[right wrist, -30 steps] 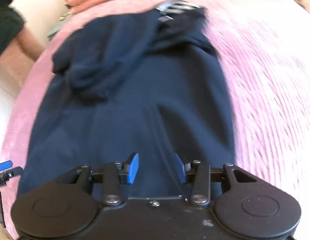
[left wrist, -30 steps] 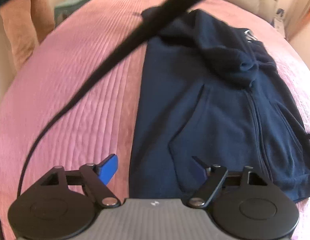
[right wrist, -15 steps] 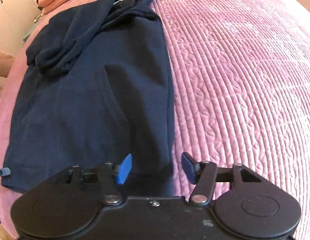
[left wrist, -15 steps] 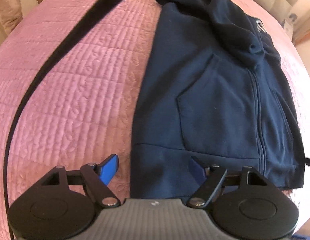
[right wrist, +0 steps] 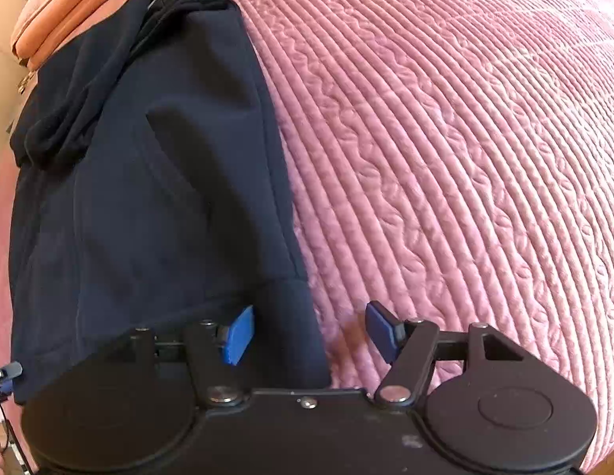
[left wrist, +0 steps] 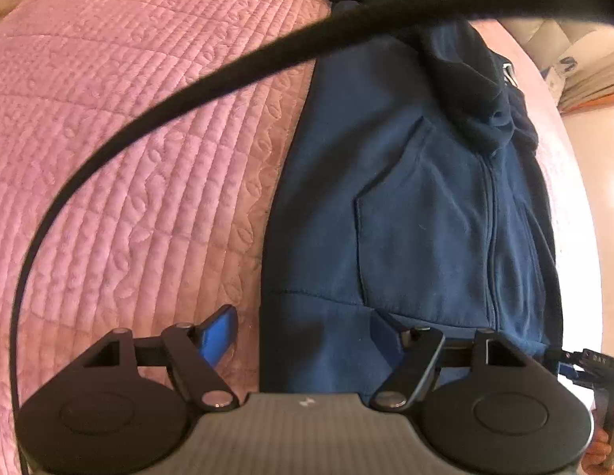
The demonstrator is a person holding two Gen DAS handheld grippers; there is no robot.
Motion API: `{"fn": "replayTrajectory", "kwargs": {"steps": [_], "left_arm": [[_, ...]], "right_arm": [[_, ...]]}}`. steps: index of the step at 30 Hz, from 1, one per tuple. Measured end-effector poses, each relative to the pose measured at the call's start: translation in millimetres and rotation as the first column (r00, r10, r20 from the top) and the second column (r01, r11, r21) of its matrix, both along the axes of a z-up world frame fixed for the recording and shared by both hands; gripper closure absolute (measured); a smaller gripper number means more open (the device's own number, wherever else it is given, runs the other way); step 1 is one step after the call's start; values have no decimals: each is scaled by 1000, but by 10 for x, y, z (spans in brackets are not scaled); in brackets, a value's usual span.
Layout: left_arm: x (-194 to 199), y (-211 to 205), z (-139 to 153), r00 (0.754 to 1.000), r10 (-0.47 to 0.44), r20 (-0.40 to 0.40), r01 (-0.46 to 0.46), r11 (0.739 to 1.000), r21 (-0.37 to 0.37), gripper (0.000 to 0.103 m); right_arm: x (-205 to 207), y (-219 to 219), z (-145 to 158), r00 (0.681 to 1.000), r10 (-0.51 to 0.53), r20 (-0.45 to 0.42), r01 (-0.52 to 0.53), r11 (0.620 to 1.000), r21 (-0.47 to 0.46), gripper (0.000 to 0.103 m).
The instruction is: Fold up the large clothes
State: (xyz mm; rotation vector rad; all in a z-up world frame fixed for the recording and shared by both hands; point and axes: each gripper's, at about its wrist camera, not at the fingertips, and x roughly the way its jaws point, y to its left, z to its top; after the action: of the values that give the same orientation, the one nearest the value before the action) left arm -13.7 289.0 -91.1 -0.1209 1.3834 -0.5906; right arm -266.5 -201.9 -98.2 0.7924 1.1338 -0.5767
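Both grippers dropped to the hoodie's bottom corners on the pink bedspread: left gripper closing, right gripper just opened, both unclamped astride the hem, ready to pinch.

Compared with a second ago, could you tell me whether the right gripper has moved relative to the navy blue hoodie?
Yes. The right gripper moved from over the navy blue hoodie to straddle its right hem corner, jaws open.
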Motion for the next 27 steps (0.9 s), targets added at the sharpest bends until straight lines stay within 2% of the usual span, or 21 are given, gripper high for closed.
{"fn": "replayTrajectory", "kwargs": {"steps": [1, 2, 4, 5, 7, 8, 9, 12, 16, 21, 23, 27], "left_arm": [[-2, -8, 2, 1000, -9, 6, 9, 1000, -2, 38], [-6, -23, 0, 1000, -19, 10, 19, 1000, -5, 55], [-4, -71, -16, 999, -48, 25, 47, 999, 21, 74], [0, -88, -20, 998, -61, 32, 60, 998, 23, 81], [-2, -98, 18, 996, -79, 52, 79, 997, -6, 89], [-9, -100, 43, 994, -86, 65, 88, 996, -20, 91], [-13, -106, 65, 993, -94, 77, 96, 995, -27, 93], [12, -101, 118, 991, -97, 88, 103, 993, -59, 94], [128, -95, 266, 995, -59, 82, 69, 990, -125, 94], [284, -270, 583, 988, -44, 147, 69, 982, -173, 94], [383, -338, 709, 986, -11, 164, 46, 977, -208, 94], [676, -480, 888, 977, 76, 197, -12, 951, -310, 94]], "right_arm": [[51, 25, -7, 1000, 7, 1, -7, 1000, -2, 26], [107, 52, -4, 1000, 18, -4, -18, 1000, -2, 26], [190, 137, -9, 999, 41, -11, -41, 999, 2, 33], [218, 199, -1, 999, 51, -19, -51, 999, -1, 47], [280, 300, 26, 996, 80, -37, -82, 995, -60, 61], [299, 333, 35, 996, 89, -29, -91, 994, -66, 77], [311, 339, 37, 996, 85, -16, -86, 994, -60, 85], [289, 341, 71, 997, 83, 2, -83, 995, -64, 88], [283, 321, 192, 996, 73, 52, -70, 996, -61, 88], [351, 140, 524, 982, 36, 184, -28, 998, -48, 89], [459, 29, 669, 971, 37, 235, -23, 998, -61, 89], [731, -231, 882, 945, 49, 322, -20, 996, -91, 89]]}}
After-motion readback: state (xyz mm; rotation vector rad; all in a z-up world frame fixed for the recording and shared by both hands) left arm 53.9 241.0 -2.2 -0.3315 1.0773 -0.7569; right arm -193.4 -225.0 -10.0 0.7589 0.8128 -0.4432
